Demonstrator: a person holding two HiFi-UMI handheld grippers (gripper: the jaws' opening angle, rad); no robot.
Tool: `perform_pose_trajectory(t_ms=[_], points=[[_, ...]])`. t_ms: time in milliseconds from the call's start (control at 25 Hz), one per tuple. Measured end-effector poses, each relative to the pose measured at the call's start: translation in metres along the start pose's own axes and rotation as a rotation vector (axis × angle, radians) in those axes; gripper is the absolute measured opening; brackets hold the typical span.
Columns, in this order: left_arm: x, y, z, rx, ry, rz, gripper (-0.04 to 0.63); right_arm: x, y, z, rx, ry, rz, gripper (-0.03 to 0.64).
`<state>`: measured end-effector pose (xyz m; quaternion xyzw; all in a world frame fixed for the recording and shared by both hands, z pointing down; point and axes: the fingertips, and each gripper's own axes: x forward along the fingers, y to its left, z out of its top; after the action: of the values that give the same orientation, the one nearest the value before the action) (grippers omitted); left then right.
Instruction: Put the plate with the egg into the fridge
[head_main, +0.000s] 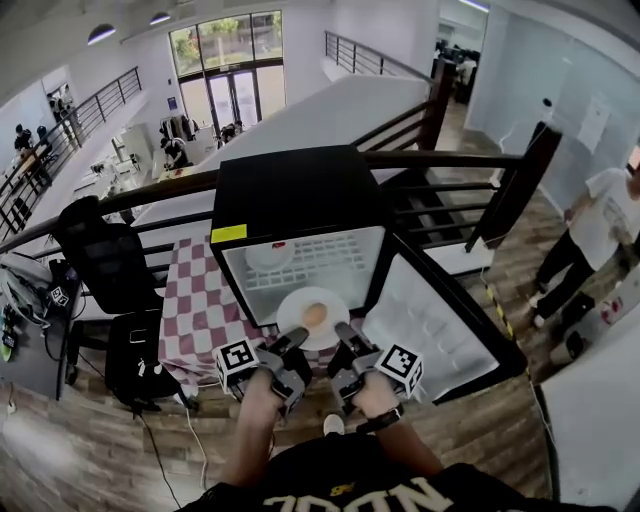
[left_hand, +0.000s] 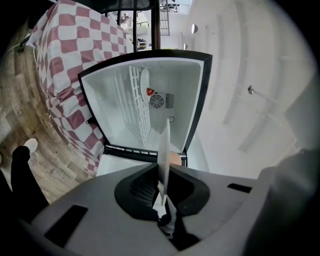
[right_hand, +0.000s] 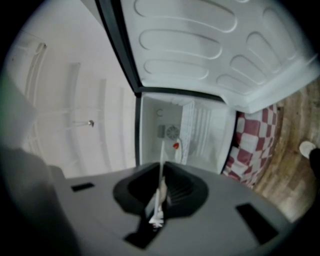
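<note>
A white plate (head_main: 300, 308) with a brown egg (head_main: 314, 315) on it hangs level in front of the open black mini fridge (head_main: 290, 195), at the mouth of its lower compartment. My left gripper (head_main: 292, 343) is shut on the plate's near left rim and my right gripper (head_main: 347, 341) is shut on its near right rim. In the left gripper view the plate (left_hand: 164, 150) shows edge-on between the jaws of the left gripper (left_hand: 163, 172), with the egg (left_hand: 175, 159) just beyond. The right gripper view has the plate's rim (right_hand: 161, 162) pinched in the right gripper (right_hand: 160, 175).
The fridge door (head_main: 435, 320) stands swung open to the right. A wire shelf (head_main: 330, 262) inside carries another plate with something red (head_main: 270, 255). The fridge stands on a red-and-white checked cloth (head_main: 195, 300). A black chair (head_main: 105, 255) is at the left, a person (head_main: 600, 215) at the right.
</note>
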<state>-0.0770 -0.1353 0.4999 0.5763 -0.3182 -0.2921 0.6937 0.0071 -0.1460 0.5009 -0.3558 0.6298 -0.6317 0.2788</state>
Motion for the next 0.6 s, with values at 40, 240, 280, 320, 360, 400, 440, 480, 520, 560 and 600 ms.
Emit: perform_pose_trajectory(t_ms=[40, 240, 280, 320, 360, 400, 440, 480, 520, 560, 600], points=[[0.007, 0.002, 0.002, -0.005, 0.001, 0.003, 0.035, 0.004, -0.001, 0.006, -0.001, 0.003, -0.005, 0.038], [0.031, 0.008, 0.016, -0.016, -0.025, 0.01, 0.035, 0.021, -0.003, 0.028, -0.009, 0.003, -0.014, 0.039], [0.036, 0.006, 0.019, -0.016, -0.034, 0.004, 0.035, 0.024, -0.002, 0.031, -0.012, 0.0, -0.013, 0.038], [0.04, 0.005, 0.021, -0.016, -0.04, 0.001, 0.035, 0.027, -0.002, 0.035, -0.015, -0.002, -0.013, 0.04], [0.044, 0.003, 0.022, -0.02, -0.043, -0.003, 0.035, 0.031, -0.002, 0.039, -0.015, -0.002, -0.013, 0.039], [0.049, 0.002, 0.023, -0.026, -0.043, -0.004, 0.035, 0.034, -0.003, 0.042, -0.013, 0.001, -0.014, 0.04], [0.053, 0.003, 0.023, -0.032, -0.042, -0.002, 0.035, 0.036, -0.005, 0.046, -0.008, 0.004, -0.016, 0.04], [0.056, 0.004, 0.024, -0.035, -0.041, 0.004, 0.035, 0.039, -0.008, 0.048, -0.003, 0.006, -0.02, 0.04], [0.059, 0.007, 0.025, -0.035, -0.041, 0.013, 0.035, 0.041, -0.012, 0.051, 0.003, 0.008, -0.024, 0.039], [0.062, 0.009, 0.026, -0.031, -0.041, 0.022, 0.035, 0.042, -0.015, 0.053, 0.008, 0.007, -0.025, 0.039], [0.065, 0.012, 0.028, -0.022, -0.041, 0.03, 0.035, 0.044, -0.018, 0.056, 0.012, 0.005, -0.022, 0.038]])
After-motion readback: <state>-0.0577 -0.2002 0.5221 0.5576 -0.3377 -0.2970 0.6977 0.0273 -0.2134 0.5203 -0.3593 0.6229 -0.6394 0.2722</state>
